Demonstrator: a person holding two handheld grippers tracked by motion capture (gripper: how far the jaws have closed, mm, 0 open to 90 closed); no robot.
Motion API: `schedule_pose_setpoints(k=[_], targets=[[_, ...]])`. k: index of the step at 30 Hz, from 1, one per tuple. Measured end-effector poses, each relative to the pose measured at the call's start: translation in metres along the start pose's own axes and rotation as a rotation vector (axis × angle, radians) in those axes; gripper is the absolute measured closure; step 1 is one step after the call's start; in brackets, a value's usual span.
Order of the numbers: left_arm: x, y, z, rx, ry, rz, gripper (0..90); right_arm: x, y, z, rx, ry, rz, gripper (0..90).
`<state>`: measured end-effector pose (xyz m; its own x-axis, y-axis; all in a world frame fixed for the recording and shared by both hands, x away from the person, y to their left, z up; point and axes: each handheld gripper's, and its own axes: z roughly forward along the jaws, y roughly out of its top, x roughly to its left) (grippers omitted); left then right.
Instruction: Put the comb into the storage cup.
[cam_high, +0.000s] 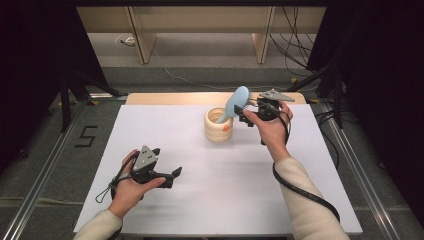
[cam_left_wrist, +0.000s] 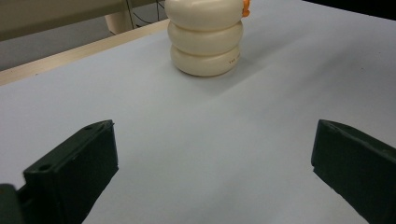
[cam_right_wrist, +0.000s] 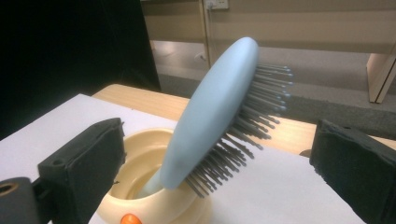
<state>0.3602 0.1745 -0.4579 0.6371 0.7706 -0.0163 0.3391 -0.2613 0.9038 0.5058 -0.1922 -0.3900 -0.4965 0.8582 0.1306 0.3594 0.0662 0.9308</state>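
A cream ribbed cup (cam_high: 218, 127) stands at the far middle of the white table (cam_high: 225, 195). A light blue hairbrush (cam_high: 236, 102) stands in it handle down, its head leaning up and to the right. My right gripper (cam_high: 246, 112) is just right of the brush head, open. In the right gripper view the brush (cam_right_wrist: 210, 126) rises between the two spread jaws of the right gripper (cam_right_wrist: 222, 140), bristles toward the right jaw, neither pad touching it; the cup (cam_right_wrist: 144, 200) is below. My left gripper (cam_high: 172, 177) rests open at the near left, facing the cup (cam_left_wrist: 205, 37), nothing in the left gripper (cam_left_wrist: 215, 149).
The cup carries a small orange mark (cam_high: 226, 128) on its side. A bare wooden strip (cam_high: 165, 98) runs along the table's far edge. Black cables (cam_high: 300, 187) trail from both grippers. Wooden furniture legs (cam_high: 142, 40) stand on the floor beyond.
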Motion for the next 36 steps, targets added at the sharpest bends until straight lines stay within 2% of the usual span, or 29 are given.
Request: schedule_pose_setpoints(k=[9, 16, 23, 36], targets=[[0.0, 0.0, 0.0, 0.001, 0.001, 0.0, 0.0, -0.002, -0.005, -0.016, -0.012, 0.015, -0.02, 4.2], [-0.001, -0.001, 0.001, 0.004, 0.003, 0.001, 0.0, -0.004, -0.017, -0.028, -0.002, 0.033, -0.037, 4.2], [-0.001, -0.001, 0.001, 0.006, 0.002, 0.0, 0.0, -0.005, -0.026, -0.038, -0.015, 0.048, -0.047, 5.4], [-0.003, -0.002, 0.002, 0.011, -0.003, 0.001, 0.0, -0.01, -0.042, -0.054, 0.026, 0.052, -0.08, 5.1]])
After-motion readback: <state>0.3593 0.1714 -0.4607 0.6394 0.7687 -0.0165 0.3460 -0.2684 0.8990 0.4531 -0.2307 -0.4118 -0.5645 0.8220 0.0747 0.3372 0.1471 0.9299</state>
